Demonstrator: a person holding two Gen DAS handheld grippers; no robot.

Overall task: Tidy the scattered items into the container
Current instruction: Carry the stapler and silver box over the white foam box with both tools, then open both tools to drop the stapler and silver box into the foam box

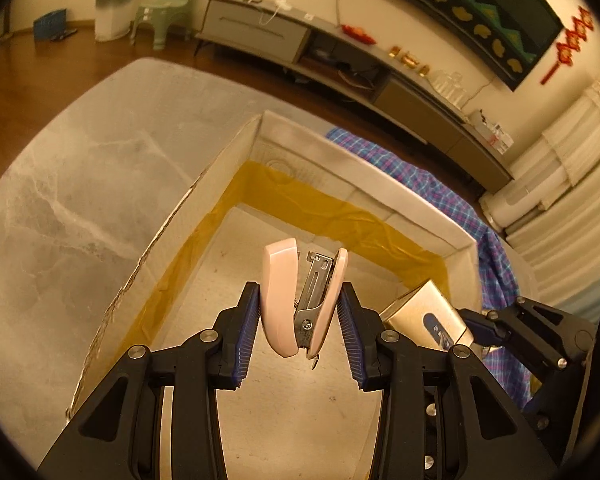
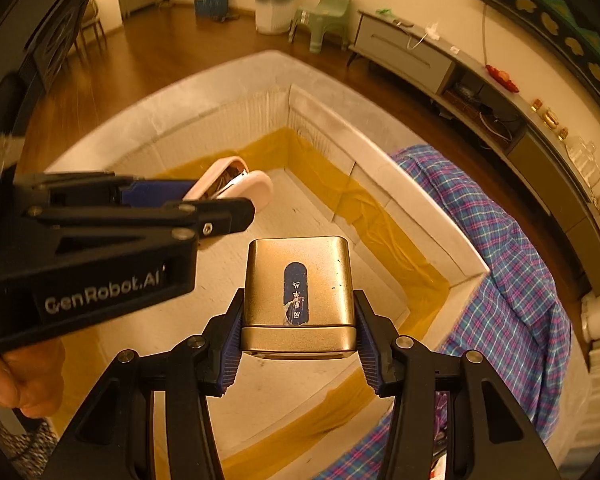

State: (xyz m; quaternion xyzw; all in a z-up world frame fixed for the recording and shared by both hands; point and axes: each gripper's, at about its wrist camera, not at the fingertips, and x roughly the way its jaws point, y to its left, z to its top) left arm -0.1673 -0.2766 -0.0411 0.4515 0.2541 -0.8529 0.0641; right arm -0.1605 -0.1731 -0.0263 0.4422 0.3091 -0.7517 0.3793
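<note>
My left gripper (image 1: 299,332) is shut on a pink stapler (image 1: 284,300), held over the inside of an open cardboard box (image 1: 204,200) with yellow tape along its seams. My right gripper (image 2: 299,344) is shut on a gold tin (image 2: 299,292) with a blue label, also held above the box (image 2: 380,176). In the right wrist view the left gripper (image 2: 224,200) and the stapler (image 2: 252,188) show at the left, over the box. In the left wrist view the gold tin (image 1: 428,316) and the right gripper (image 1: 480,332) show at the right, by the box's right wall.
The box stands on a grey marble-look table (image 1: 80,184). A blue and purple plaid cloth (image 2: 500,248) lies against the box's right side. A low TV cabinet (image 2: 460,68) and a green stool (image 2: 324,16) stand on the wooden floor beyond.
</note>
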